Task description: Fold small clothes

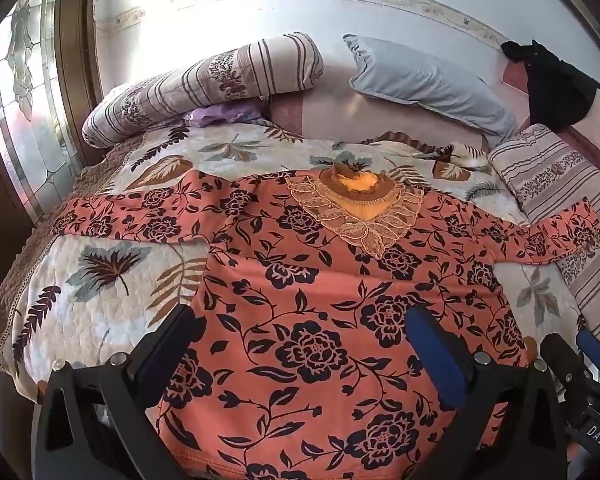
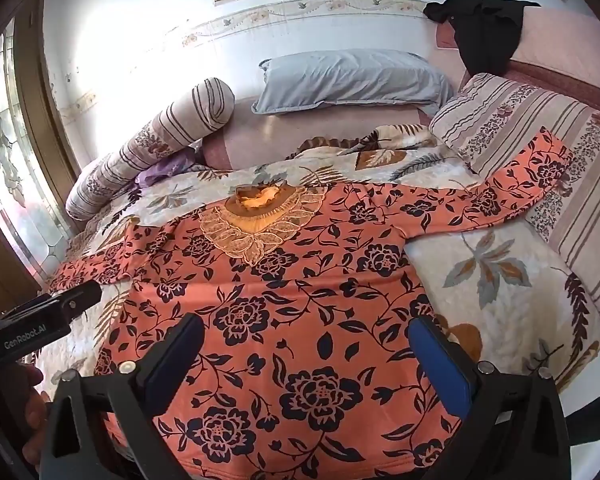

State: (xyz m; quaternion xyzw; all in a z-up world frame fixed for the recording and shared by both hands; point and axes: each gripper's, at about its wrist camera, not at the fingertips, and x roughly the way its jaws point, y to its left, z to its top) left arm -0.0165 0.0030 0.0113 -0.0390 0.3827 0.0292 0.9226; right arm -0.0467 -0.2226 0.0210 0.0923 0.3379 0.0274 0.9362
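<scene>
Left wrist view: an orange flowered top (image 1: 320, 280) is spread flat on the quilt (image 1: 100, 280) under the left gripper (image 1: 300, 340) and right gripper (image 2: 306, 356), both held wide with nothing gripped.

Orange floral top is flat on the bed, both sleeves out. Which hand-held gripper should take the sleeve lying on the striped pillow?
Right hand-held gripper, probably: it hangs open over the top nearer that sleeve; the left sits toward the other sleeve.
</scene>
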